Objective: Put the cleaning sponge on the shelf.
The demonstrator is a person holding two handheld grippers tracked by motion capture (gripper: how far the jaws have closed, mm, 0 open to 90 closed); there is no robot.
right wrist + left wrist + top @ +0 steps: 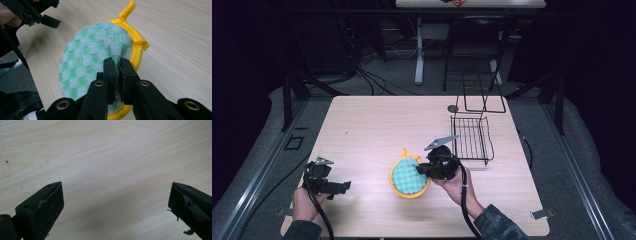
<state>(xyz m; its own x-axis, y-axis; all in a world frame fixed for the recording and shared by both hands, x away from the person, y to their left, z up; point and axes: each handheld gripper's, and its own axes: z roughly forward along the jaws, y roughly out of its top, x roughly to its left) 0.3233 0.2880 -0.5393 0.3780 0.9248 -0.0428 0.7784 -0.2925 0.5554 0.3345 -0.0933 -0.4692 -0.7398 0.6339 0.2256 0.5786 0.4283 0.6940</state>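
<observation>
The round pot holder (410,176), green-and-white checked with a yellow rim and a yellow loop, sits near the middle of the bench (372,125), toward the person's side. The right tool (424,169) has it: in the right gripper view both jaws are pinched tight on the checked cloth (92,62) near the yellow edge, and the pad looks tipped up off the wood. Just past the right hand (454,182) there's a black wire rack (471,138), close by but not touching. Behind that, a thin black wire frame (484,102) and a small dark disc (453,108) on the far edge. Well off to the left, the left tool (343,187) hangs over bare wood, jaws spread wide, nothing between them.
</observation>
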